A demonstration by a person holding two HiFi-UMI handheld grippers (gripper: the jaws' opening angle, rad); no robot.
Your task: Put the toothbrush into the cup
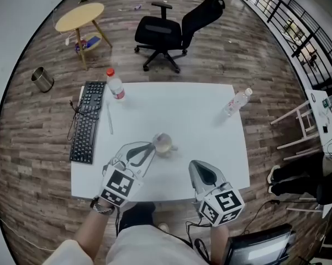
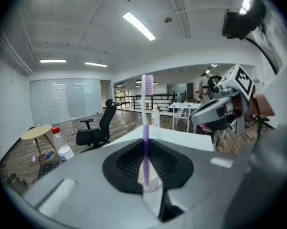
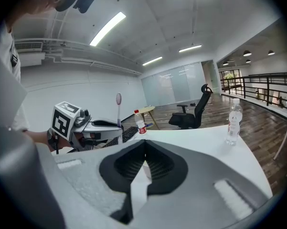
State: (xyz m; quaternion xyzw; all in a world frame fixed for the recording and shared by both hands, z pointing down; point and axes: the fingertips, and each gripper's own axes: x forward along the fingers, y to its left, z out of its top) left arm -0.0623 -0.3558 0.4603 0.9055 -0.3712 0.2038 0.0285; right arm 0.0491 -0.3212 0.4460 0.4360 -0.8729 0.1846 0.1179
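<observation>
While the head view looks down on the white table (image 1: 210, 126), the cup (image 1: 163, 143) stands mid-table. Left gripper (image 1: 149, 149) tips sit just left of the cup. Right gripper (image 1: 195, 165) is near the cup, on its right, towards the person.

Left gripper view: jaws clamped on the purple toothbrush (image 2: 145, 128), which stands upright with bristles on top.

Right gripper view: jaws closed together, nothing held. Toothbrush shows upright in the left gripper.

toothbrush (image 2: 145, 123) lower end hidden in the closed jaws of left gripper (image 2: 146, 147), too thin to find in head view, forearms (image 1: 88, 232) cut off by bottom edge
</observation>
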